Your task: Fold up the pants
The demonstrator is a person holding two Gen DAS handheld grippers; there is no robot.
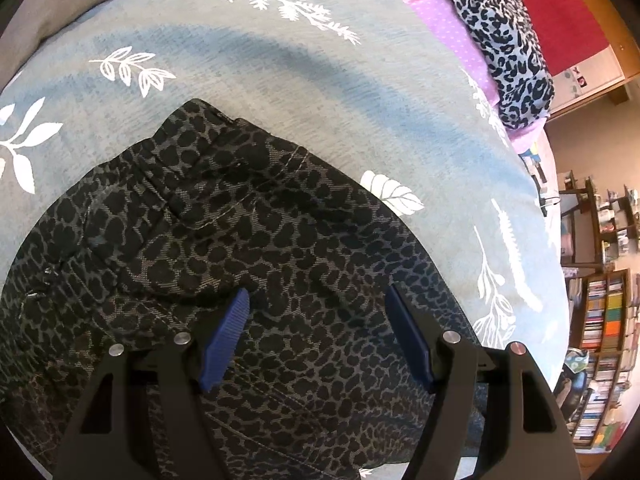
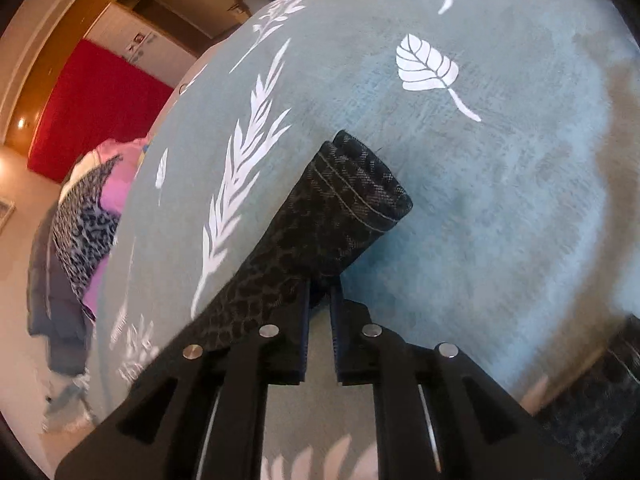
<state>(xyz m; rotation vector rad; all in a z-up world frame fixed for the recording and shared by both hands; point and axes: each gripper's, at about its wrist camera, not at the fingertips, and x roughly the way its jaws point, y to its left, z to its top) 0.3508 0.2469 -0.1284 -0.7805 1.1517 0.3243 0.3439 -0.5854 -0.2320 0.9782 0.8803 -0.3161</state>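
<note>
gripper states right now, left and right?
Left gripper: open, over the pants' waist end, gripping nothing.
Right gripper: closed on the pants' leg end.

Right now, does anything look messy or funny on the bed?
Only the clothes heap bunched at the bed's far edge looks messy. The pants lie flat under the open left claw, with the leg end pinched in the right claw.

Soft, even daylight fills both fisheye views; a broad curved shadow crosses the bedspread (image 1: 280,64) in the left view. Edges bow strongly and fall to black at the corners. The right view smears with motion blur, worst along its left and lower margins
</note>
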